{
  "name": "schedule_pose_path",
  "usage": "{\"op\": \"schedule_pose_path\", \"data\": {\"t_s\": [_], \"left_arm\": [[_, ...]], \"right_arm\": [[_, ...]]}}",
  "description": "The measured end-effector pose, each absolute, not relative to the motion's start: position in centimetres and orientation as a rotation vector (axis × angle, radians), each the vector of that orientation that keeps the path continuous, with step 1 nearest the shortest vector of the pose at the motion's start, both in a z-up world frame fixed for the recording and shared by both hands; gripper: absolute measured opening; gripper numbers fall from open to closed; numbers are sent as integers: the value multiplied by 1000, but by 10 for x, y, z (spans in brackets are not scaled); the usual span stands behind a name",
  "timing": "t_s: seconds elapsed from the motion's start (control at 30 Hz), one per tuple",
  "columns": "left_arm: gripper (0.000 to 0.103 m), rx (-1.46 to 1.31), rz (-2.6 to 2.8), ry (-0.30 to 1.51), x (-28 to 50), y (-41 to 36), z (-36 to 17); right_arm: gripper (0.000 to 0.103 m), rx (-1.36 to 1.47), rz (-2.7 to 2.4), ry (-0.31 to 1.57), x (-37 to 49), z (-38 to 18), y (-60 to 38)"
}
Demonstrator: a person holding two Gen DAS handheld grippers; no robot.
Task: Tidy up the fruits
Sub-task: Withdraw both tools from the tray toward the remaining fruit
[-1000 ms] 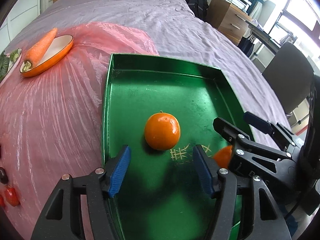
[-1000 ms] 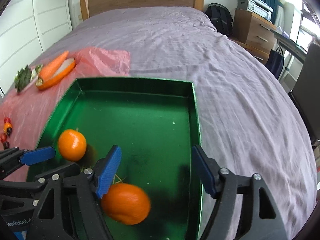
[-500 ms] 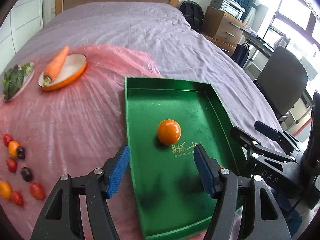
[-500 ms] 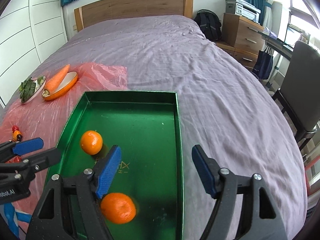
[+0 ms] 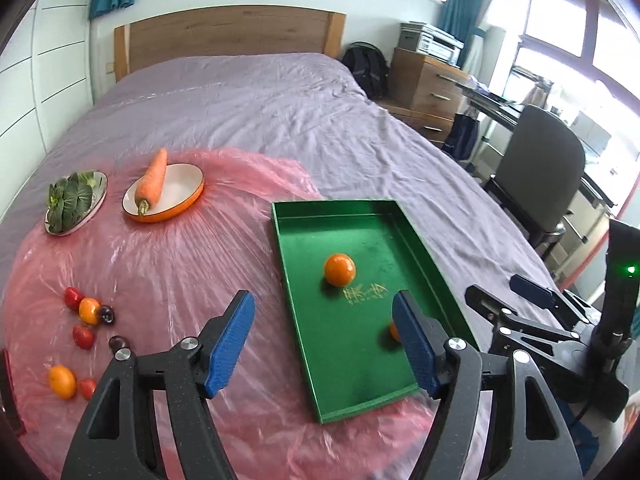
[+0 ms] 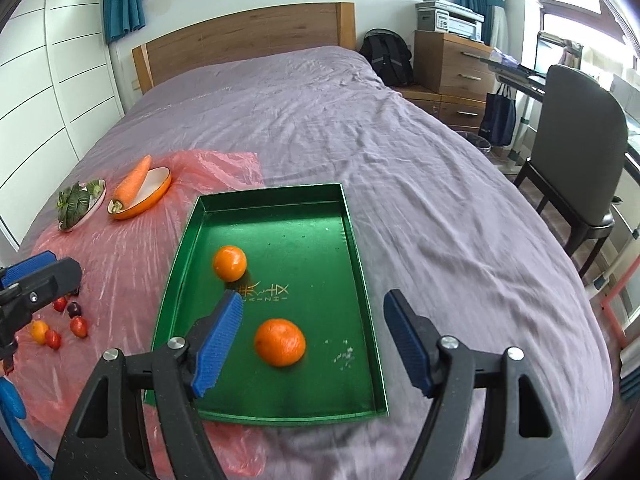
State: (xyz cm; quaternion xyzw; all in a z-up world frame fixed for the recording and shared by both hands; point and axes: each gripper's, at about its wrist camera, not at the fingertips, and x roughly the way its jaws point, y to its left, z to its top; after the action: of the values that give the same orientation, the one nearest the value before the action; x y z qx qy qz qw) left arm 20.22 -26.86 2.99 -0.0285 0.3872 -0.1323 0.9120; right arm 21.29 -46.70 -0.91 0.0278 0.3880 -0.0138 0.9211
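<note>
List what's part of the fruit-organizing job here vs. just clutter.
Job: green tray, two oranges in it, small fruits on the pink sheet, both open grippers.
Clutter: carrot in its dish, plate of greens, chair.

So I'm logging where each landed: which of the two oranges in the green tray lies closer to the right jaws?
The larger-looking orange, below the tray's gold lettering, near the tray's near end. The other orange sits above the lettering, farther off.
</note>
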Motion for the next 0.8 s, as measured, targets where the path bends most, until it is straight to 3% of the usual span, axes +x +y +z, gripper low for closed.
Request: {"op": "schedule_pose_path", "data": {"t_s": [0.8], "left_arm": [[66, -4, -170, 798, 107, -191, 24]], "right_arm": [[103, 83, 19, 757, 107, 9, -393]]}}
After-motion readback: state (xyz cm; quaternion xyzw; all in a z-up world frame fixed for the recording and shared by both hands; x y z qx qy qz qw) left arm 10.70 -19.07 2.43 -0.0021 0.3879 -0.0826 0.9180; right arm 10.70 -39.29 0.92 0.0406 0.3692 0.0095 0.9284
